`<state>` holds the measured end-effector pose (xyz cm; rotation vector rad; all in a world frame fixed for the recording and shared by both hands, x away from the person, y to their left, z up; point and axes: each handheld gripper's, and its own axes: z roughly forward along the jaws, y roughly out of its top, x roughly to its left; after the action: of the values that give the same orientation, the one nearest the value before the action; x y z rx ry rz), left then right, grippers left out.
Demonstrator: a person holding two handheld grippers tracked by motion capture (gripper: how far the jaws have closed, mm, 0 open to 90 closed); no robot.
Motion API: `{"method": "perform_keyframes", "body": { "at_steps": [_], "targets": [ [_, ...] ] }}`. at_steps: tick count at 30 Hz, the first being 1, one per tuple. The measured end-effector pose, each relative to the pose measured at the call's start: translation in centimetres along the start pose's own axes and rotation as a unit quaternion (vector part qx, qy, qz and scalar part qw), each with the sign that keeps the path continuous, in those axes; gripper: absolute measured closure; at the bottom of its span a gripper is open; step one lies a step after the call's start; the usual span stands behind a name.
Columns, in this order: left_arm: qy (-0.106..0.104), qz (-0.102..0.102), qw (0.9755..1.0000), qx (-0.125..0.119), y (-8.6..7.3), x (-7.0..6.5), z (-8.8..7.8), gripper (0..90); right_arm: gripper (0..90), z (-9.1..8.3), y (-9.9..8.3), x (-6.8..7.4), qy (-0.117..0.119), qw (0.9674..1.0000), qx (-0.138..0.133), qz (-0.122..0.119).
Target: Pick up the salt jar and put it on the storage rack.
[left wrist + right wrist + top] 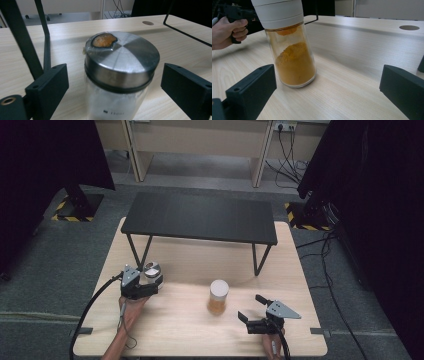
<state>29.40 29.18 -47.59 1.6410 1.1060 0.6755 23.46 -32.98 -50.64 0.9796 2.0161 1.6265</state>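
A clear glass jar with a brushed metal lid stands near the table's left side; an orange smear sits on its lid. My left gripper straddles this jar, with a gap showing between the jaws and the glass, so it is open. A second jar with a white cap and orange powder stands upright at the table's middle. My right gripper is open and holds nothing; it sits low to the right of that jar, a short way off.
A black metal shelf on thin legs spans the back half of the light wooden table; one leg stands just behind the metal-lidded jar. In the right gripper view, the person's other hand grips its tool beyond the powder jar.
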Motion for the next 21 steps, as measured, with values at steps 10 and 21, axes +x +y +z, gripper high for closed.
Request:
{"method": "perform_keyframes", "body": {
  "at_steps": [10,21],
  "targets": [
    [0.007,0.006,1.0000,-0.001,0.08,-0.14,1.08,29.1,0.6,-0.01,-0.01,-0.04,0.001,1.0000,0.000,0.000],
    [0.010,0.016,0.9998,-0.002,0.03,-0.43,1.04,31.5,0.6,-0.07,-0.08,-0.03,0.001,1.0000,-0.003,0.001]
  ]
}}
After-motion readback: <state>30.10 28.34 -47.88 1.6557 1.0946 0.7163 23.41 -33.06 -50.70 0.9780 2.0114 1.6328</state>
